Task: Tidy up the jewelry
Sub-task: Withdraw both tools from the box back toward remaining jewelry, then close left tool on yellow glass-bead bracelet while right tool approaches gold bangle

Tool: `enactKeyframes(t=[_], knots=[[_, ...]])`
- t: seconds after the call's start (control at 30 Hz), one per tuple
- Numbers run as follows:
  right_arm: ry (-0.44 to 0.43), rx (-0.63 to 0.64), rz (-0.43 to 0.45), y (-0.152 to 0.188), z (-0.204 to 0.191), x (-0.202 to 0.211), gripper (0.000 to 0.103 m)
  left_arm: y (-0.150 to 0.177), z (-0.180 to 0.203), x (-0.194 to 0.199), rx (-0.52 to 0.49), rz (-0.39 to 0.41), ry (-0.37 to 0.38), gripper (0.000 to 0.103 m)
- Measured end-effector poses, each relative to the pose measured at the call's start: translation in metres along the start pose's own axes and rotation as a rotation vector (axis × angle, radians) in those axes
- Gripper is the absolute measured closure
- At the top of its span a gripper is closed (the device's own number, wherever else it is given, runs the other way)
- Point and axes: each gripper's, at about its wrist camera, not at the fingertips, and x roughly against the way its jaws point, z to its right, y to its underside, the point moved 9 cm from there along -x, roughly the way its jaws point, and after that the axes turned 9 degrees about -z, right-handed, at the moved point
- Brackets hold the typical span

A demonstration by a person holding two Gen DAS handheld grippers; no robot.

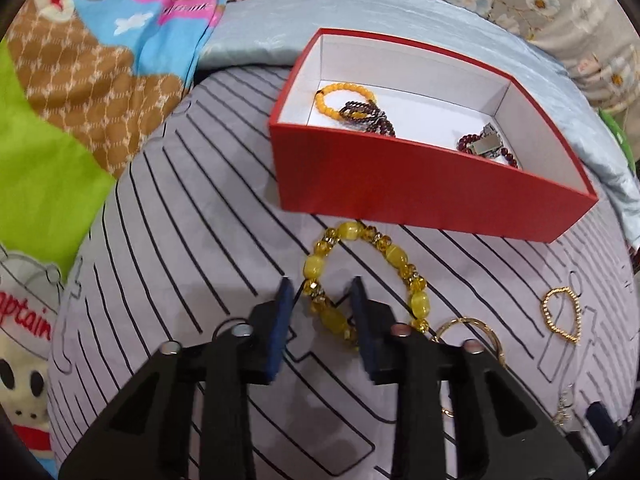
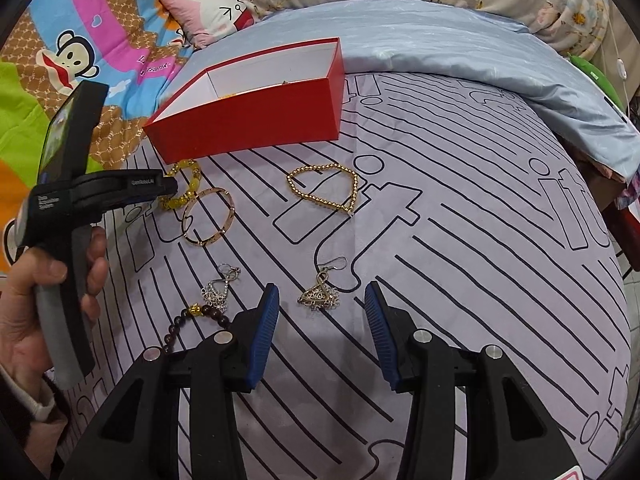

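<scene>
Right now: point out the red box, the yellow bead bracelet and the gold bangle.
red box [image 1: 400, 184]: left wrist view, on its near outer wall.
yellow bead bracelet [image 1: 316, 265]: left wrist view, on a large bead.
gold bangle [image 2: 231, 206]: right wrist view, on its right rim.

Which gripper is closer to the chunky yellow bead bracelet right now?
Left. The left gripper has its open fingers straddling the yellow bead bracelet in front of the red box. The right gripper is open farther back, over an earring.

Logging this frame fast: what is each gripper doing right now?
Left gripper: open, jaws straddling the yellow beaded bracelet on the striped cloth, not clamped.
Right gripper: open, empty, above the silver filigree earring.
</scene>
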Motion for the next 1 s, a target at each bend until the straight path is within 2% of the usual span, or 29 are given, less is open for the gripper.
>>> enactKeyframes(t=[0.03, 0.07, 0.23, 0.4, 0.67, 0.9, 1.0], knots=[[0.000, 0.000, 0.000, 0.000, 0.000, 0.000, 0.059, 0.000, 0.001, 0.000, -0.007, 0.004, -0.002, 0.092], [0.000, -0.001, 0.000, 0.000, 0.000, 0.000, 0.059, 0.000, 0.001, 0.000, -0.014, 0.006, -0.004, 0.094], [-0.011, -0.004, -0.006, -0.001, -0.004, -0.003, 0.059, 0.011, 0.002, 0.005, -0.036, 0.018, -0.020, 0.094], [-0.015, 0.012, 0.000, -0.003, -0.013, -0.002, 0.059, 0.037, -0.002, 0.018, -0.035, 0.016, -0.011, 0.094], [-0.039, 0.057, 0.001, -0.016, -0.041, -0.009, 0.059, 0.071, -0.016, 0.030, 0.003, 0.000, 0.021, 0.094], [-0.045, 0.097, -0.019, -0.030, -0.067, -0.030, 0.059, 0.076, -0.019, 0.032, 0.010, -0.003, 0.041, 0.094], [-0.046, 0.114, -0.024, -0.036, -0.077, -0.038, 0.051, 0.076, -0.020, 0.031, 0.006, 0.001, 0.043, 0.094]])
